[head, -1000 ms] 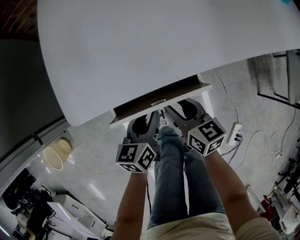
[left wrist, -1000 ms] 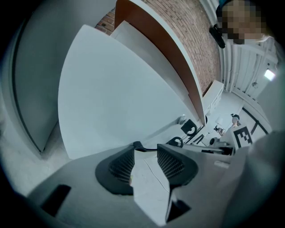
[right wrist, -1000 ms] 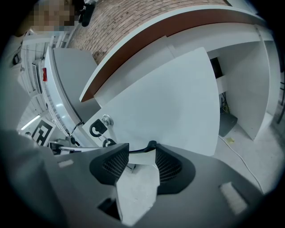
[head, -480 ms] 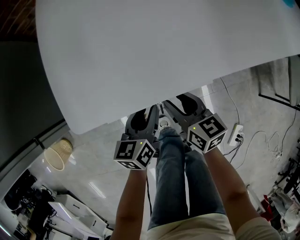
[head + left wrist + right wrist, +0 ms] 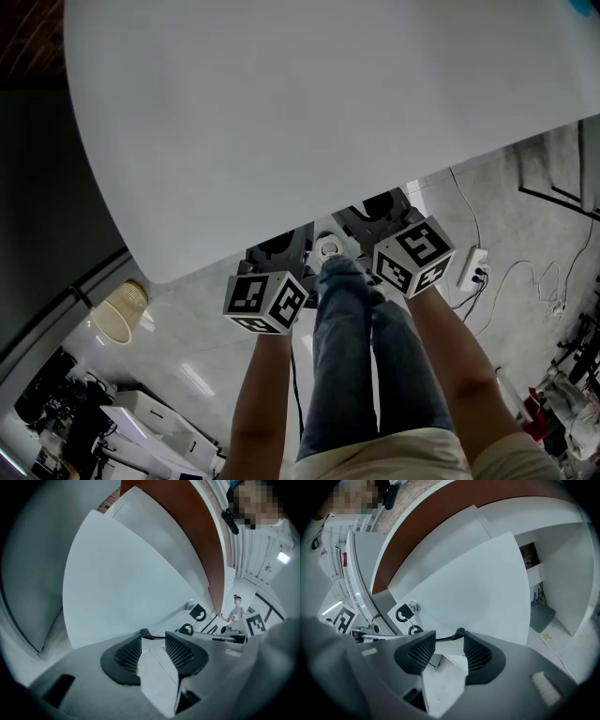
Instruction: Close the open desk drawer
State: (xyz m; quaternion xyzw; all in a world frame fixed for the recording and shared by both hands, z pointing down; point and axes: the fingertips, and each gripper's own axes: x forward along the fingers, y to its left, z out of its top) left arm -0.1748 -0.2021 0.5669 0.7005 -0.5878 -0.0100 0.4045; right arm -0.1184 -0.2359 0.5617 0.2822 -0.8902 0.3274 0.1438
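Under the near edge of the broad white tabletop [image 5: 309, 112], at 12 o'clock from the person's blue-jeaned legs [image 5: 361, 366], both tools reach in side by side. The left gripper [image 5: 279, 249] is at 11 o'clock of the knees and the right gripper [image 5: 380, 208] at 1 o'clock. The head view shows only their dark rear halves and the black-and-white marker cubes, the left cube [image 5: 265, 302] and the right cube [image 5: 412, 255]. Their tips are hidden beneath the tabletop there.

The white desk drawer [image 5: 122, 592] shows in the two gripper views. Its flat front fills the middle of each, straight ahead at 12 o'clock. A small round metal lock [image 5: 412, 605] sits on that front, with black key tags [image 5: 402, 614] hanging just below it. The lock lies at 2 o'clock in the left gripper view and at 10 o'clock in the right gripper view, so between the two grippers.

The left gripper's black ribbed fingers [image 5: 129, 654] stand apart, with nothing clamped between them. The right gripper's fingers [image 5: 479, 656] are likewise parted and empty. Both pairs of tips lie at the lower edge of the drawer front; whether they touch it cannot be told.

On the grey floor [image 5: 187, 300], a pale woven basket [image 5: 114, 314] stands at 8 o'clock of the left cube. A white power strip [image 5: 469, 267] lies at 3 o'clock of the right cube, and thin cables [image 5: 525, 272] trail from it toward 3 o'clock.
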